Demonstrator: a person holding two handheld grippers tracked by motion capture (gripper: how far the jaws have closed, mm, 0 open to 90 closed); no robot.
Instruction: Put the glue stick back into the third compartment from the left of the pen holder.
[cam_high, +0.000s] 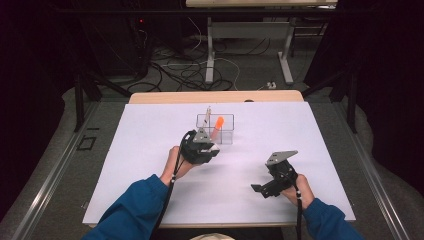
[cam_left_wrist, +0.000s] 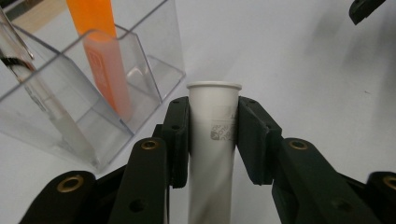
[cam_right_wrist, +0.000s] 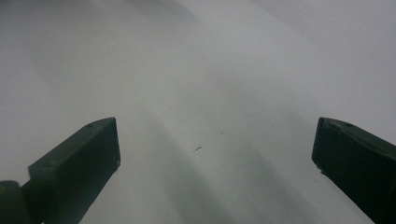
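My left gripper (cam_left_wrist: 214, 135) is shut on a white tube (cam_left_wrist: 213, 154), which stands upright between the two black jaws with its rim just above them. In the high view this gripper (cam_high: 202, 147) sits just in front of a clear plastic organizer (cam_high: 215, 128). An orange tube (cam_left_wrist: 103, 56) leans in one compartment of the clear organizer (cam_left_wrist: 93, 116), and a clear tube (cam_left_wrist: 32, 88) leans in the one beside it. My right gripper (cam_right_wrist: 215, 154) hovers over the bare white sheet with its jaws wide apart and nothing between them; in the high view the right gripper (cam_high: 275, 182) is at the front right.
A white sheet (cam_high: 150, 150) covers the table. The table's wooden far edge (cam_high: 215, 96) lies behind the organizer. Beyond it, cables and another table's legs (cam_high: 210, 55) stand on the floor. Blue sleeves (cam_high: 135, 210) enter from the bottom.
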